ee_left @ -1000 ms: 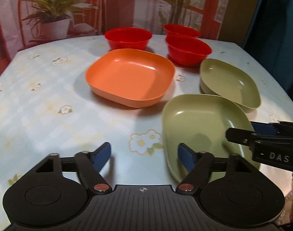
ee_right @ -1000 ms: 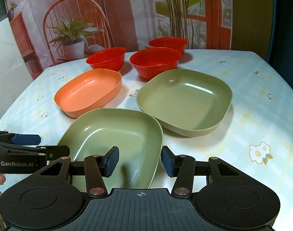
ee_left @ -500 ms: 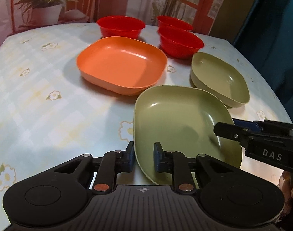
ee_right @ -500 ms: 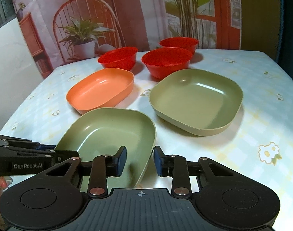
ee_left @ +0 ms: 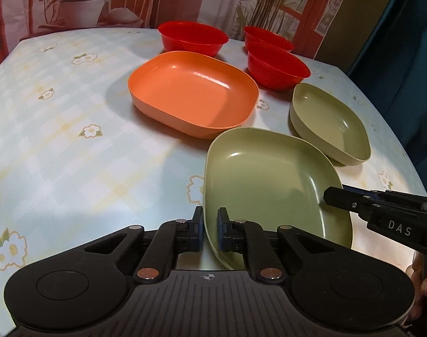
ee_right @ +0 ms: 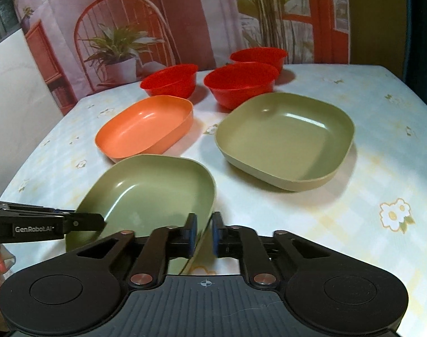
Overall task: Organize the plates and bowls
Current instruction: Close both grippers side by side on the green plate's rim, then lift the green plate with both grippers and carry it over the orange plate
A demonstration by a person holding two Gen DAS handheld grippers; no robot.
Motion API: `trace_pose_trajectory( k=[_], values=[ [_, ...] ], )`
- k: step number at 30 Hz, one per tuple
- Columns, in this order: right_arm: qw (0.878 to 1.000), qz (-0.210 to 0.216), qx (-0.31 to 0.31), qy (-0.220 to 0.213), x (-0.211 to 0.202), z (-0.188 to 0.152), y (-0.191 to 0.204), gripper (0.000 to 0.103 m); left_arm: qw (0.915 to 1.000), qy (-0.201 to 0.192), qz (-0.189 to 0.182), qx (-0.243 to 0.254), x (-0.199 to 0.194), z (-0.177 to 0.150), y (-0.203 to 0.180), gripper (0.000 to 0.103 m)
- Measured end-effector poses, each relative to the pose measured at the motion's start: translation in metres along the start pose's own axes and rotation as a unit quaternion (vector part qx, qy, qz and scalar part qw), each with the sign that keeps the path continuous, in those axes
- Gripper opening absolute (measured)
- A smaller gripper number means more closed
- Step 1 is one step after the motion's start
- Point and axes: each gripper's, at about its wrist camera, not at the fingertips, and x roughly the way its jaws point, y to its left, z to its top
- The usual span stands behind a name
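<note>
The near green plate (ee_left: 269, 185) (ee_right: 146, 193) lies at the front of the table. My left gripper (ee_left: 209, 224) has its jaws closing on the plate's left rim, pads pressed on either side of it. My right gripper (ee_right: 204, 230) has its jaws closing on the right rim in the same way. Each gripper shows in the other's view, the right gripper (ee_left: 330, 196) and the left gripper (ee_right: 101, 221). A second green plate (ee_left: 328, 123) (ee_right: 286, 137) sits behind to the right. An orange plate (ee_left: 194, 95) (ee_right: 146, 126) sits behind to the left.
Three red bowls (ee_left: 194, 38) (ee_left: 278, 67) (ee_left: 266, 36) stand at the back of the table (ee_left: 73, 140), which has a flowered cloth. A printed backdrop hangs behind. A hand shows at the lower right edge of the left wrist view.
Both grippers went from open to shut on opposite rims of the near green plate. The left gripper shifted right onto the left rim.
</note>
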Motion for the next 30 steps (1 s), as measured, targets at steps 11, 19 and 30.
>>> trace_pose_trajectory(
  k=[11, 19, 30],
  values=[
    [1.0, 0.007, 0.01, 0.0, 0.001, -0.002, -0.003, 0.009, 0.9999, -0.008, 0.005, -0.005, -0.003, -0.001, 0.002, 0.01],
    [1.0, 0.011, 0.015, -0.001, 0.001, -0.001, -0.007, 0.009, 0.9999, -0.014, 0.005, -0.01, -0.005, -0.003, 0.006, 0.008],
    [1.0, 0.012, 0.016, -0.001, 0.001, -0.001, -0.007, 0.009, 0.9998, -0.018, 0.002, -0.009, -0.006, -0.005, 0.008, 0.006]
  ],
)
